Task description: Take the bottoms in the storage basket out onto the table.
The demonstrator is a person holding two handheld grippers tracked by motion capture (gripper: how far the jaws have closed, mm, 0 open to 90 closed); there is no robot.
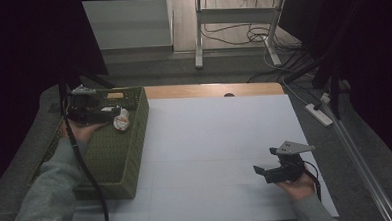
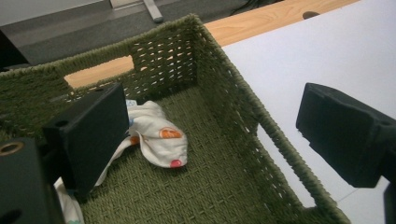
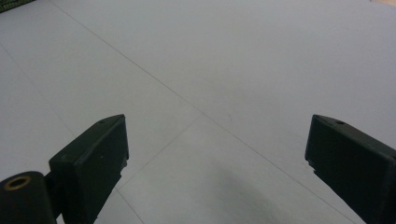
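One cloth, one near hand-held gripper: the left hand-held gripper (image 2: 205, 140) is over the green woven basket (image 1: 135, 143), the right one is well apart.

The white printed cloth (image 2: 159, 140) lies crumpled on the basket floor near the far end, just beside the left jaw's inner face and partly hidden behind it. Its long axis runs roughly from that jaw toward the basket's middle. The left jaws stand wide apart and hold nothing; the right jaw hangs out past the basket's side wall, over the white tabletop (image 1: 220, 139). My read: any regrasp needs a shift toward the left jaw's side. The right hand-held gripper (image 1: 271, 164) is also spread wide, empty, low over bare tabletop.
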